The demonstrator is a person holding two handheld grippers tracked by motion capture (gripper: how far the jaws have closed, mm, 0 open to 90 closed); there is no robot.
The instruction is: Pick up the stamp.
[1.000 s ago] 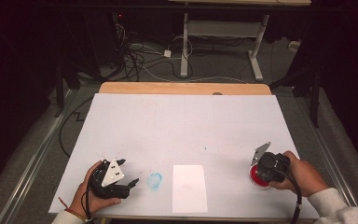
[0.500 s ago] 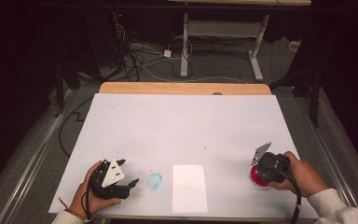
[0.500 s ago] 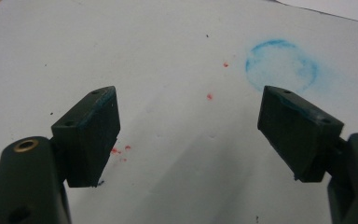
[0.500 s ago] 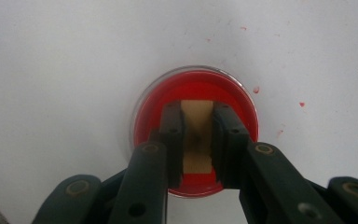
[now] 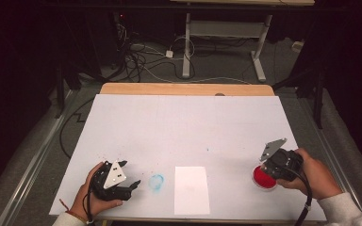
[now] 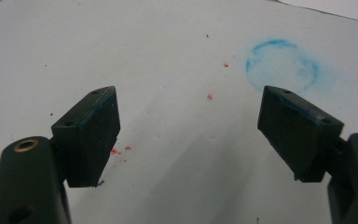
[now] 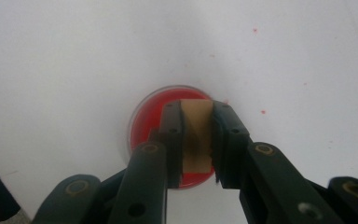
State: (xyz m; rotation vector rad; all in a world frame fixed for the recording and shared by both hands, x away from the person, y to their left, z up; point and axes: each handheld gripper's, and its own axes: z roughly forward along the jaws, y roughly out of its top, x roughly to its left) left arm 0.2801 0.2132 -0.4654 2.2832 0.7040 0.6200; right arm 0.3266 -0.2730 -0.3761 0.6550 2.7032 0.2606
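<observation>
Dark floor with tangled cables [image 5: 146,56] and the white legs of a desk [image 5: 221,37] is being shown beyond the far edge of the table [image 5: 188,117], whose top is covered in white, with a strip of bare wood showing at twelve o'clock.

On the white surface, a blank sheet of paper [image 5: 191,189] is lying near six o'clock. Just beside it, toward nine o'clock, a faint blue ring [image 5: 156,181] is printed on the table cover; in the left gripper view the same ring is being seen at about one o'clock, with small red specks [image 6: 209,96] scattered over the surface nearby.

The left gripper [image 5: 131,186] is being held low at about seven o'clock on the table by the person's left hand [image 5: 92,197], pointing toward the blue ring. Its jaws are being kept wide apart, with nothing between them; traces of blue are showing on the edges of the pads [image 6: 95,135].

The right gripper [image 7: 197,140] is being held at about four o'clock on the table by the right hand [image 5: 313,172], directly over a round red dish [image 5: 263,179]. Its jaws are closed tight around a small tan block [image 7: 196,133], which is being held upright above the red surface of the dish [image 7: 147,121]. Whether the block's lower end is touching the red cannot be told. More red specks are dotted on the white around the dish, toward two o'clock in the right gripper view.
</observation>
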